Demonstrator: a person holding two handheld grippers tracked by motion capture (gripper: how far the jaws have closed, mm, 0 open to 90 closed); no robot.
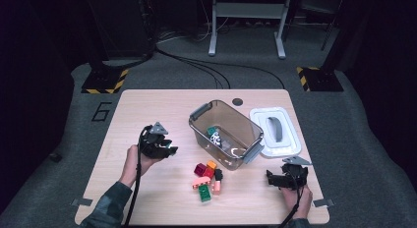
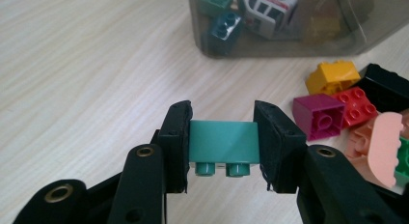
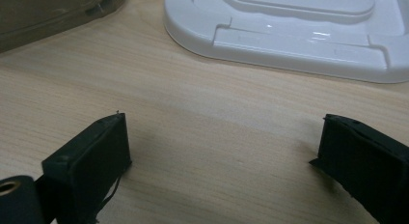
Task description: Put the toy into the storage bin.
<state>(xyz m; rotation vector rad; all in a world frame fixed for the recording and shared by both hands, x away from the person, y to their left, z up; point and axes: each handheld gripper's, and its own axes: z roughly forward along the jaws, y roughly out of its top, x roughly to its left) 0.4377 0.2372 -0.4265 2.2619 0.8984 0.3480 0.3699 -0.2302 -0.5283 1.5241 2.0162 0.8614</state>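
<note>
My left gripper (image 2: 222, 151) is shut on a teal brick (image 2: 223, 146), studs toward the camera, held above the wooden table. In the high view the left gripper (image 1: 169, 150) hovers left of the clear smoky bin (image 1: 224, 133), which holds a teal brick (image 2: 216, 1), a dark blue brick (image 2: 225, 27) and a white toy vehicle (image 2: 268, 7). A pile of loose bricks (image 1: 207, 180) lies in front of the bin: orange (image 2: 334, 75), magenta (image 2: 319, 115), red (image 2: 356, 106), black (image 2: 386, 84), pink (image 2: 383, 147). My right gripper (image 3: 219, 151) stands open over bare table near the front right (image 1: 272, 178).
The bin's white lid (image 1: 275, 131) lies flat to the right of the bin, just beyond my right gripper. A dark round grommet (image 1: 238, 101) sits near the table's far edge. Bare wood spreads across the table's left half and far side.
</note>
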